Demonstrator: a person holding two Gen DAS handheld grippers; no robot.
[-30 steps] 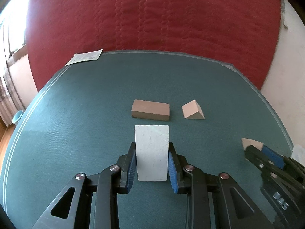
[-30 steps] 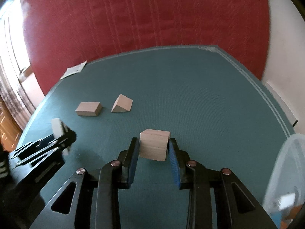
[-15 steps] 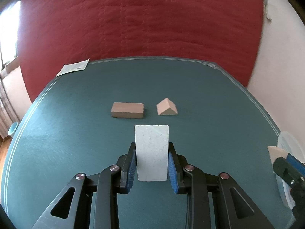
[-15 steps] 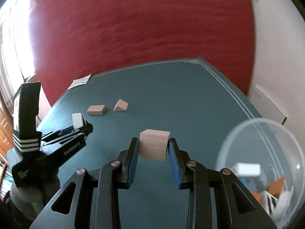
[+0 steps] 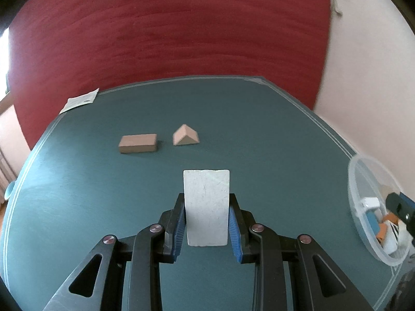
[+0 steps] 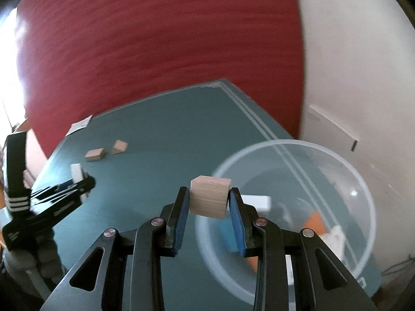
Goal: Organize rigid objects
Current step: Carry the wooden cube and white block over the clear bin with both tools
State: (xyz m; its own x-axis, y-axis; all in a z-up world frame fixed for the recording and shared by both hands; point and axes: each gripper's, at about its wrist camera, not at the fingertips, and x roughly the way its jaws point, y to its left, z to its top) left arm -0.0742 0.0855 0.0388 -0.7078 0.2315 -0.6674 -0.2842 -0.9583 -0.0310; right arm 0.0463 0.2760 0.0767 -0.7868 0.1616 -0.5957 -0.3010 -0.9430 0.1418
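Teal cloth covers our table [image 5: 259, 142]. Our left tongs [image 5: 206, 223] clamp a white block [image 5: 206, 207] above it; our right tongs [image 6: 209, 207] clamp a wooden cube [image 6: 210, 197] over the clear bowl's [image 6: 363, 181] near rim. Farther off, a wooden brick [image 5: 138, 143] and wedge [image 5: 185, 139] lie side by side, apart.

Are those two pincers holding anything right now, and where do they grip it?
Yes. The left gripper clamps a white block by the lower part of its two long sides. The right gripper clamps a wooden cube by two opposite side faces.
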